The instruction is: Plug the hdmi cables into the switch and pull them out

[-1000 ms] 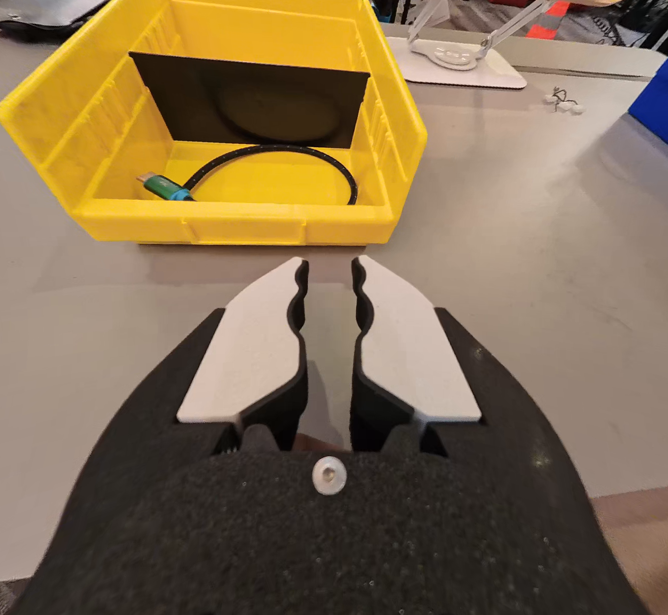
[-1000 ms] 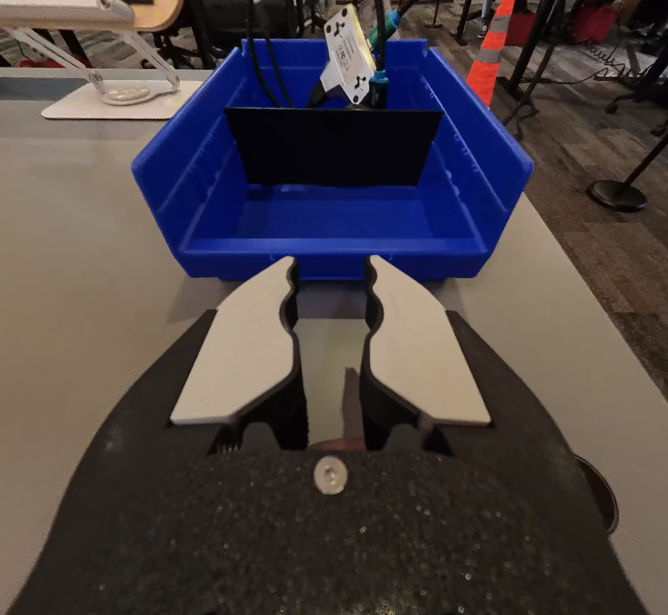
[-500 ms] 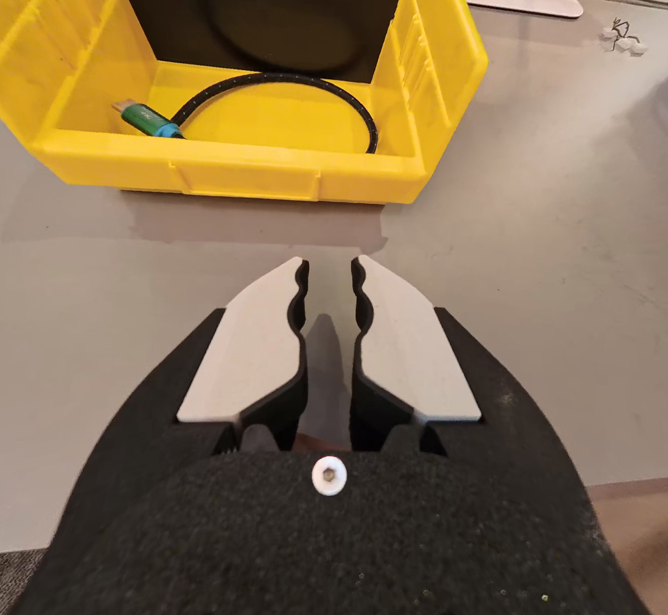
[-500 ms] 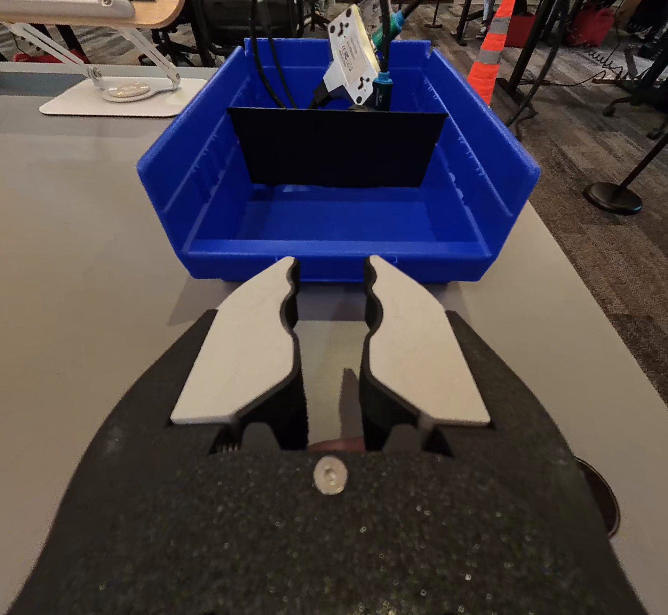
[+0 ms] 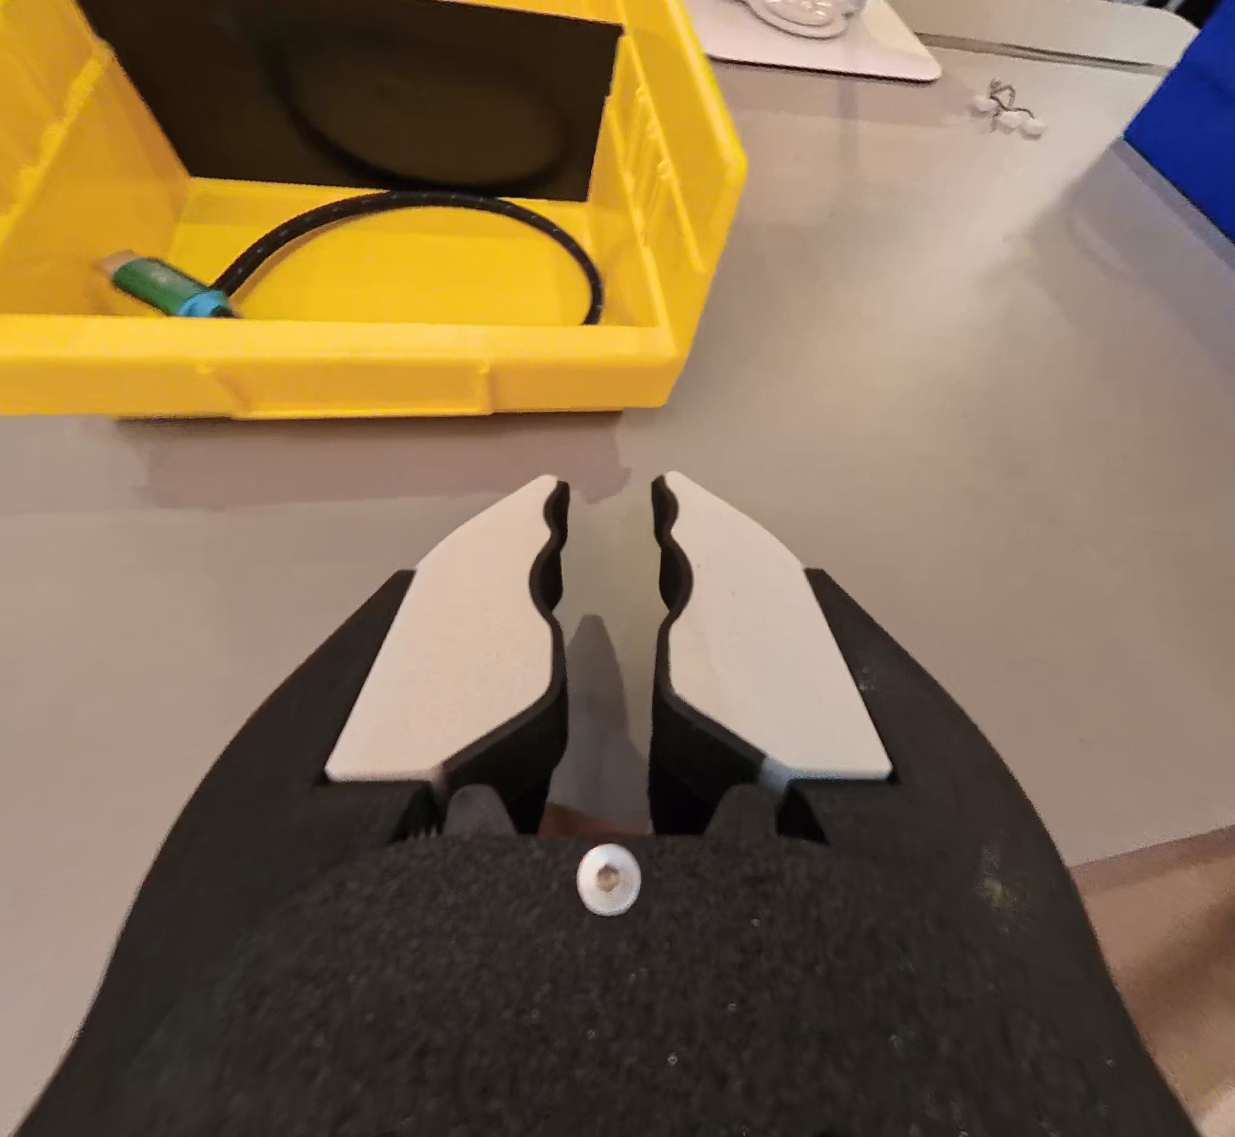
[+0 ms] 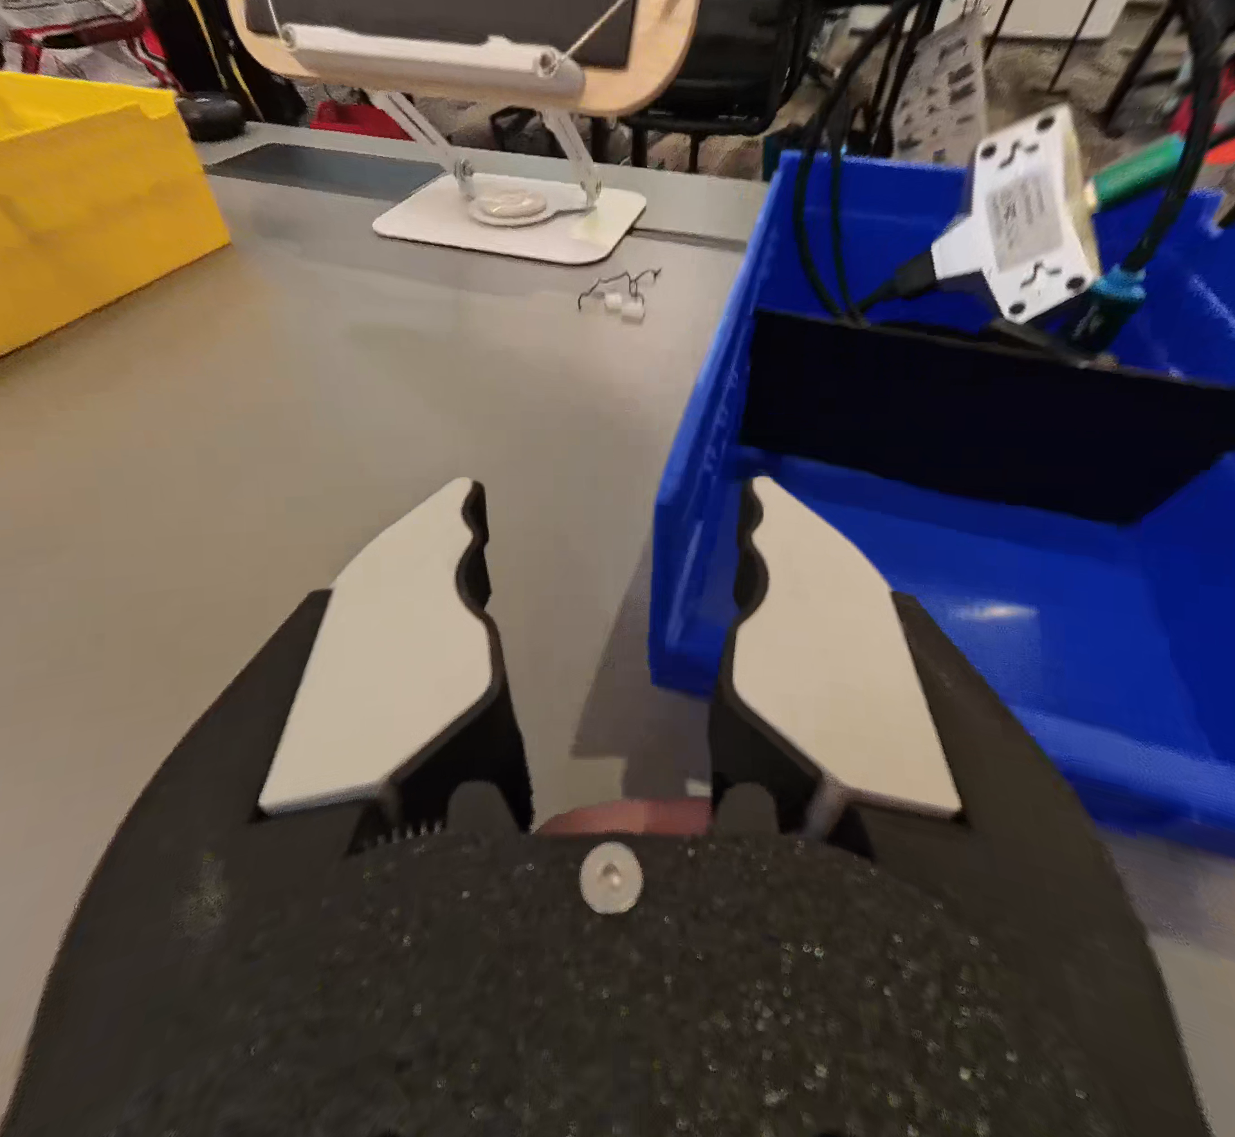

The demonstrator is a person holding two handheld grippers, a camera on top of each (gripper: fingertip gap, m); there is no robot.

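Both wrist views face forward, sharing the tablet stand.

White tablet stand and small clips on grey table

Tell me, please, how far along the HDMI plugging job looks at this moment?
Partly done, it seems: the white switch at the back of the blue bin already has cables plugged in. In hand: nothing; the left gripper and the right gripper are both open and empty above the table. Left: the HDMI cable with the green plug lies loose in the yellow bin, unplugged.
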